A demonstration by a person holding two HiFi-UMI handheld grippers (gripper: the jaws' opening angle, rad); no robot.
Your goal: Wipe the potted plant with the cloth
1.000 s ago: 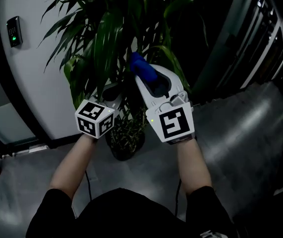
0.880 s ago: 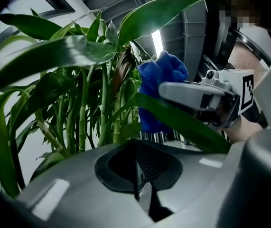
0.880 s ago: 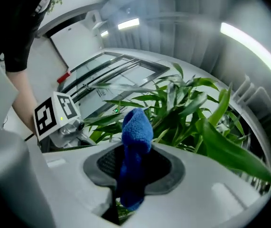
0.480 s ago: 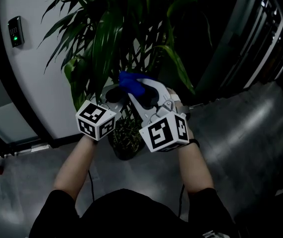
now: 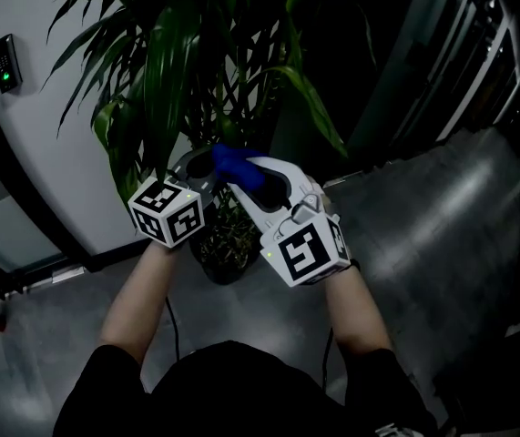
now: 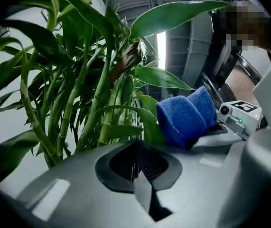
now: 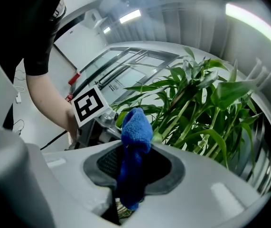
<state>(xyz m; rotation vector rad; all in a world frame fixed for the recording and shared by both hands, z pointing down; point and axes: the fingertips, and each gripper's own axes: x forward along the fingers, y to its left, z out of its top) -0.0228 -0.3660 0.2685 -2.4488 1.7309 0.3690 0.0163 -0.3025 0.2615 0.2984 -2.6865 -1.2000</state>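
Both forearms (image 5: 139, 297) extend toward the potted plant (image 5: 164, 71); right gripper (image 7: 126, 177) pinches the cloth (image 7: 136, 126), left gripper (image 6: 135, 167) pressed together.

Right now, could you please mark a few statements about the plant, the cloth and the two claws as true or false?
The right claw is shut on the blue cloth. True.
The left claw also grips the cloth. False: its jaws meet on nothing.
The potted plant stands on a table. False: it stands on the floor.
A panel with a green light hangs on the wall. True.
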